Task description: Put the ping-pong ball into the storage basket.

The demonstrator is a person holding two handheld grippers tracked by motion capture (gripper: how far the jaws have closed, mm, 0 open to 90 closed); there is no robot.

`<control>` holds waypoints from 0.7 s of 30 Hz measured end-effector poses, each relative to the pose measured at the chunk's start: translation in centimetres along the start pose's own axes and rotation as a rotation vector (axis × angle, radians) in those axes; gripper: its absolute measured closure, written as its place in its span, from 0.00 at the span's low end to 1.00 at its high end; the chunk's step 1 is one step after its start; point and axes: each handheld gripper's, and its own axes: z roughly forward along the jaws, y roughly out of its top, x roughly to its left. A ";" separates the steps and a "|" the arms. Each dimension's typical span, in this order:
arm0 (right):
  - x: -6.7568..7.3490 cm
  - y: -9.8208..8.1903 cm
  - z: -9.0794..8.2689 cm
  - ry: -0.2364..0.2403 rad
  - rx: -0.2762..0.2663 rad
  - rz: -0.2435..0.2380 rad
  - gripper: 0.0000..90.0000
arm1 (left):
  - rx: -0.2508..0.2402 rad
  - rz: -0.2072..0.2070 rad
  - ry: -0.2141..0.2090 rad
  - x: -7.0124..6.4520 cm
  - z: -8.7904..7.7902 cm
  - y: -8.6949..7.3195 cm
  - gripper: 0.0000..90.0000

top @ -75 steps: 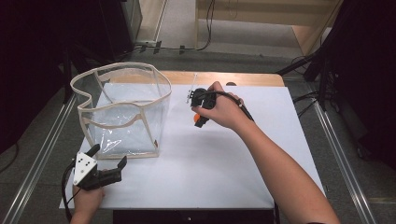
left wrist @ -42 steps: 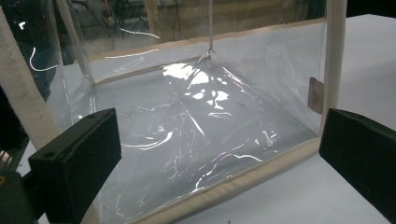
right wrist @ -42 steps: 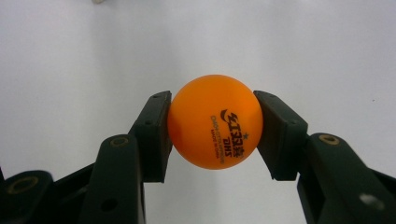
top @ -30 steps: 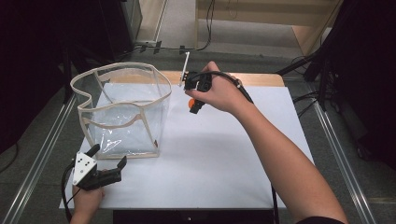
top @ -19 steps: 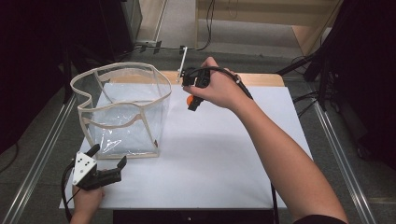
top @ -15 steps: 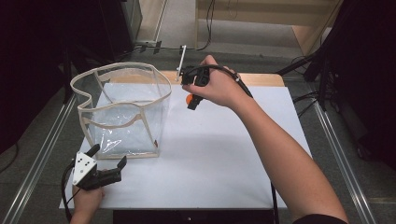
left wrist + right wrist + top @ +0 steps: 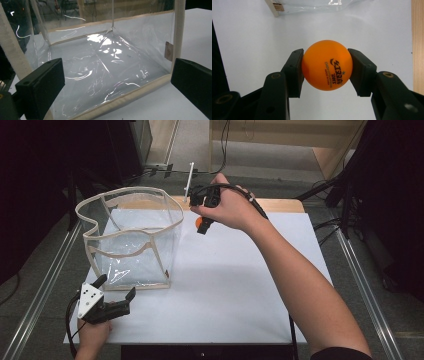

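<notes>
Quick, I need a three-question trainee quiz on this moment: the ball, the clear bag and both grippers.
1. True or false: the right gripper is shut on the orange ball.
2. Which best describes the left gripper? A) clamped on the bag's rim B) open, near the clear bag C) holding the ball
3. Fill in: the ball is held above the white ____.

Key
1. True; both pads press its sides.
2. B; its jaws stand wide apart, pointing at the bag's lower edge.
3. Table.
</notes>
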 end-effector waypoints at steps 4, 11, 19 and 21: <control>0.0 0.3 -0.2 0.001 0.000 -0.003 0.53 | 0.000 0.000 -0.001 0.0 0.0 0.0 0.00; 0.0 0.6 -0.7 0.001 0.007 -0.004 0.53 | 0.000 0.000 -0.001 0.0 0.0 0.0 0.00; -0.1 1.2 -1.5 -0.001 -0.003 -0.011 0.53 | 0.000 0.000 -0.001 0.0 0.0 0.0 0.00; 0.0 1.4 -1.7 -0.002 0.000 -0.009 0.53 | 0.000 0.000 -0.001 0.0 0.0 0.0 0.00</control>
